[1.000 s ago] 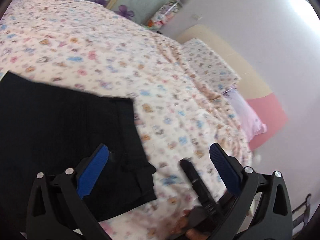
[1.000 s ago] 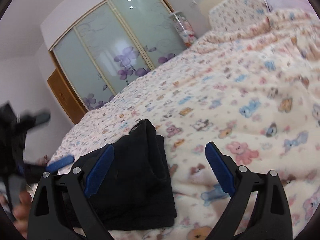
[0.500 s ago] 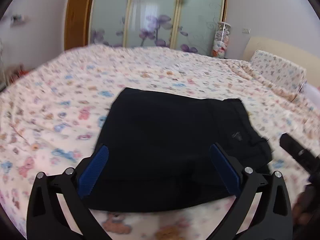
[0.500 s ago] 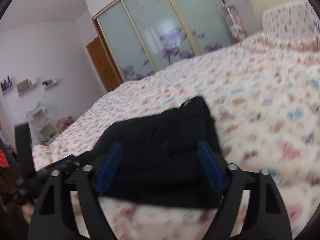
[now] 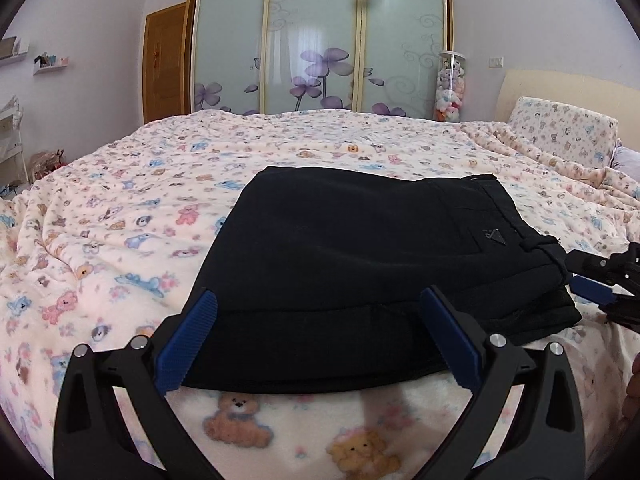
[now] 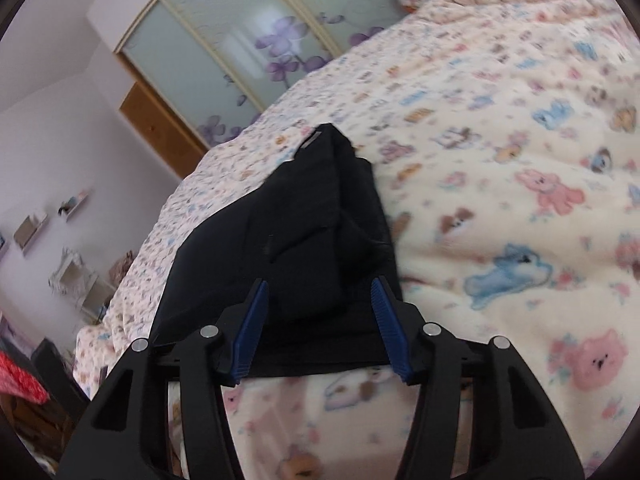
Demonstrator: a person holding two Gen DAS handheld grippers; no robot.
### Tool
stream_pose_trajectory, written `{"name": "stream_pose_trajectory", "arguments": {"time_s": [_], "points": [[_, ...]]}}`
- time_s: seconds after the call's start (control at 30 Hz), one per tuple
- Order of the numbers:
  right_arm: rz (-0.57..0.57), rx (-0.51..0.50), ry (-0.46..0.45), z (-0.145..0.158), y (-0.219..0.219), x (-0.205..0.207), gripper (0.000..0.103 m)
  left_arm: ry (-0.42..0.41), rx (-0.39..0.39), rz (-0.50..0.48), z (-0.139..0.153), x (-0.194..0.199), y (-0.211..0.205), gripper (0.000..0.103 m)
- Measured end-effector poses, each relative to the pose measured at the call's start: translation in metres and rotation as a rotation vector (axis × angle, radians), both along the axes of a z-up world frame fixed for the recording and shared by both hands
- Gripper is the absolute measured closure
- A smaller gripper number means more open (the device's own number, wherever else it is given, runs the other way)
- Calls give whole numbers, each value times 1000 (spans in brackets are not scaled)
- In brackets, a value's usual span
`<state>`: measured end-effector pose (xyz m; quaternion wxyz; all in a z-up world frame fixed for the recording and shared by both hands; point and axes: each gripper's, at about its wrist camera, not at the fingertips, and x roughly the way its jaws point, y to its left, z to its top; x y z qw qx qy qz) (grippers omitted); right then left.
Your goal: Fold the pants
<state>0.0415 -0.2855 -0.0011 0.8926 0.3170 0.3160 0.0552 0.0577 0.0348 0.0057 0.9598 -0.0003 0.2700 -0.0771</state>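
Note:
Black pants (image 5: 360, 264) lie folded into a compact stack on the bear-print bedspread (image 5: 120, 248). My left gripper (image 5: 320, 340) is open, its blue pads wide apart over the near edge of the stack, holding nothing. My right gripper (image 6: 324, 328) is open but narrower, over the stack's near corner in the right wrist view, where the pants (image 6: 304, 232) show a raised waistband end. The right gripper also shows at the right edge of the left wrist view (image 5: 600, 280), beside the stack.
Sliding wardrobe doors with purple flowers (image 5: 320, 40) stand behind the bed. A pillow (image 5: 560, 128) and headboard (image 5: 568, 88) are at far right. A wooden door (image 5: 164, 64) and wall shelves (image 5: 48, 62) are at left.
Both grippers swung round to face the folded pants. The left came down low at the stack's near edge. The right gripper's jaws narrowed and it moved close to the stack's corner.

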Motion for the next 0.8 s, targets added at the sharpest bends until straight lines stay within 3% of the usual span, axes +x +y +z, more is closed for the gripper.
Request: {"name": "stream_pose_trajectory", "arguments": {"time_s": [0.13,0.43,0.57,0.8], "points": [[7,-15,-2,0,1,9,46,15,-11,-4,-1,2,1,2],[-1,54,51,-12,0,29,45,25,-3,-5,-4,4,1,2],[12,85,-2,-10,1,22,62,28,-4,-9,-5,4,1,2],[44,99,-125,11,3,4,72,45,-54,-12,-8,6,11,2]]}}
